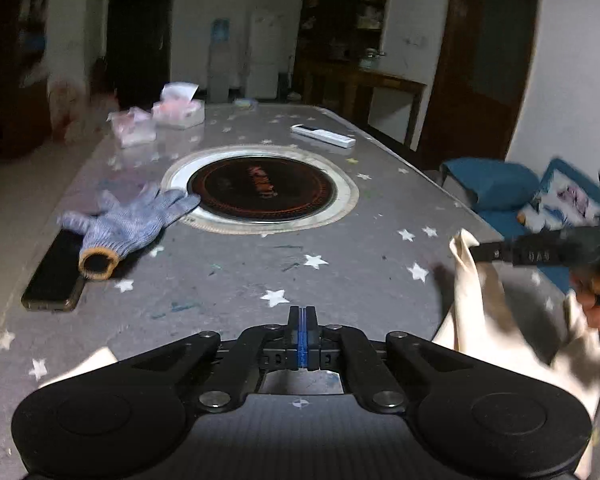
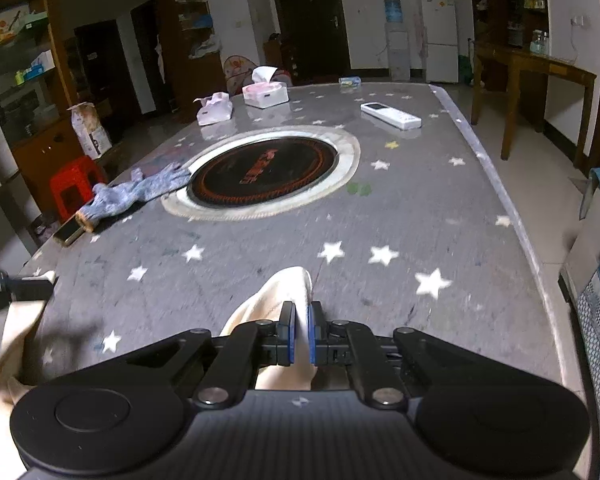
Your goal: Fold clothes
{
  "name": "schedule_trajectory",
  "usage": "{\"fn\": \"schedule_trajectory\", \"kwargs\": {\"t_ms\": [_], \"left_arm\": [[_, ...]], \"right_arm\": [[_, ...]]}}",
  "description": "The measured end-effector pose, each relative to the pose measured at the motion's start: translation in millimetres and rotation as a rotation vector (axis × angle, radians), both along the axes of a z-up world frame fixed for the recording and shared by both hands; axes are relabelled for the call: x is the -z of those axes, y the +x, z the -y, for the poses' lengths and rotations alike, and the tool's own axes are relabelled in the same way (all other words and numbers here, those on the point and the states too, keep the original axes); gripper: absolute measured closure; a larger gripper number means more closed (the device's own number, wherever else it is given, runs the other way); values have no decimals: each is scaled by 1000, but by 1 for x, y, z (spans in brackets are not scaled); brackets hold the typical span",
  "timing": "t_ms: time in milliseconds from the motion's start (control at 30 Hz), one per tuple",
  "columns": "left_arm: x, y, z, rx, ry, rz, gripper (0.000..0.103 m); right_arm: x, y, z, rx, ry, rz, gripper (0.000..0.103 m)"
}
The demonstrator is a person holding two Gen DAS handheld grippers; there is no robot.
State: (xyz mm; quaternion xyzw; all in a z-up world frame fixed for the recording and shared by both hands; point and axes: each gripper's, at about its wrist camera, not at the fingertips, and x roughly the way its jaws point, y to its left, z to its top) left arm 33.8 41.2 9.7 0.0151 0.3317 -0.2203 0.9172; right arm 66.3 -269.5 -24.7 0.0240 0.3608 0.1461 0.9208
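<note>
**Cream cloth pinched at both ends, lifted off the surface**

The left claw is clenched, its pads meeting; the right-wrist view suggests it pinches the cream garment at its edge. The right claw grips a bunched fold, the cloth hanging above the starred surface. Risk: so narrow a pinch may slip, or the sagging middle may crease unevenly. The hotplate lettering is unreadable.

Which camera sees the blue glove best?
The left wrist view: the glove is large and near, with its fingers and orange cuff clear, lying partly on a phone. In the right wrist view the glove is smaller, off at the table's left edge.
</note>
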Motion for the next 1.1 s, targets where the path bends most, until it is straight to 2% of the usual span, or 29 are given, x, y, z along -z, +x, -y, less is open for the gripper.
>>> {"fn": "schedule_trajectory", "kwargs": {"t_ms": [67,233,300,367,400,533,600,633,767,833,967,1100], "left_arm": [[-3,2,-4,31,-30,-26,102],[14,-18,31,182,30,-38,91],[21,-26,45,238,47,-46,75],[28,-32,57,280,73,-46,62],[31,-34,62,292,93,-43,61],[39,-30,72,315,121,-49,65],[41,-31,72,338,124,-45,93],[41,-32,72,340,129,-40,96],[30,-22,56,261,109,-9,100],[22,-13,43,181,113,17,100],[10,16,7,-38,142,66,100],[13,48,-15,-153,155,42,100]], "right_arm": [[0,3,-2,-4,-7,2,97],[1,9,-5,-8,-20,3,97],[2,8,-4,-3,-13,-2,97],[2,7,-3,-3,-10,-3,97],[2,7,-3,-3,-8,-3,97],[2,6,-2,-5,-3,-5,97],[3,7,-1,-8,-5,-9,97],[4,7,-1,-9,-5,-12,97],[4,10,0,-8,-4,-13,97],[3,12,0,-2,-5,-8,97],[1,22,1,28,-7,3,97],[5,37,-6,35,-16,-2,97]]}}
